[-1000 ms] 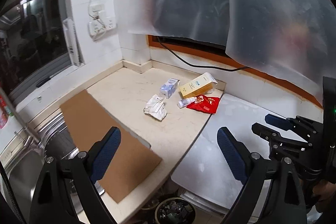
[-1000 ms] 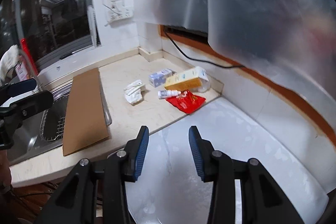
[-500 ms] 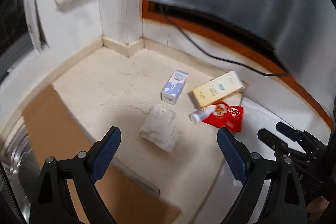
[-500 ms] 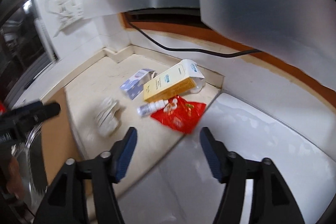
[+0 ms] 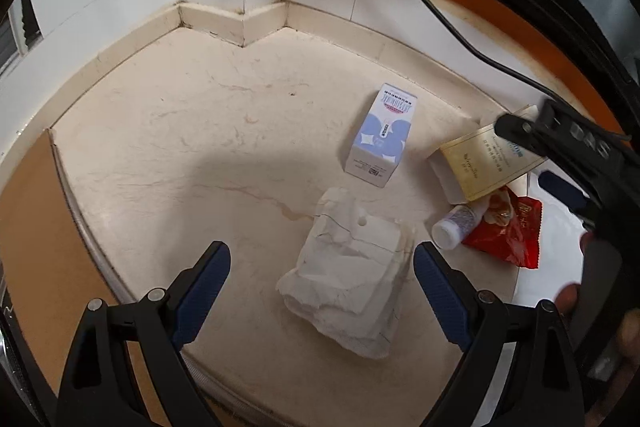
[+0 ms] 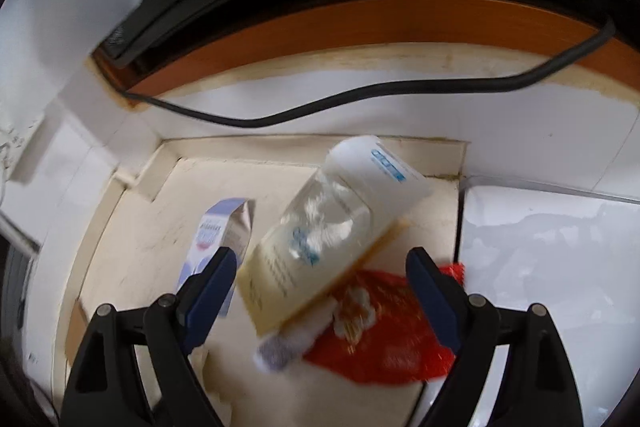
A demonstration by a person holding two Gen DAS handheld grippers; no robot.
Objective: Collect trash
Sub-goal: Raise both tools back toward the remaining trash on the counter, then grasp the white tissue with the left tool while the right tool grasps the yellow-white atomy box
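Trash lies on a cream stone counter [image 5: 180, 131]. A crumpled white paper wad [image 5: 348, 275] sits between the fingers of my open left gripper [image 5: 320, 267]. Beyond it lie a blue-white carton [image 5: 382, 137], a yellow box [image 5: 488, 163], a small white bottle [image 5: 454, 225] and a red wrapper [image 5: 508, 231]. My open right gripper [image 6: 320, 275] hovers over the yellow box [image 6: 304, 259], with the red wrapper [image 6: 384, 343], the small bottle [image 6: 288, 343] and the blue-white carton [image 6: 220, 235] around it. The right gripper also shows at the right edge of the left wrist view [image 5: 568, 155].
A brown board [image 5: 36, 267] lies on the counter at the left. A black cable [image 6: 360, 99] runs along the tiled wall under an orange window sill [image 6: 360, 31]. A white glossy surface [image 6: 552, 259] adjoins the counter on the right.
Both grippers have moved forward and down toward the trash. The right gripper has opened wider and now straddles the yellow box. The left now straddles the paper wad.
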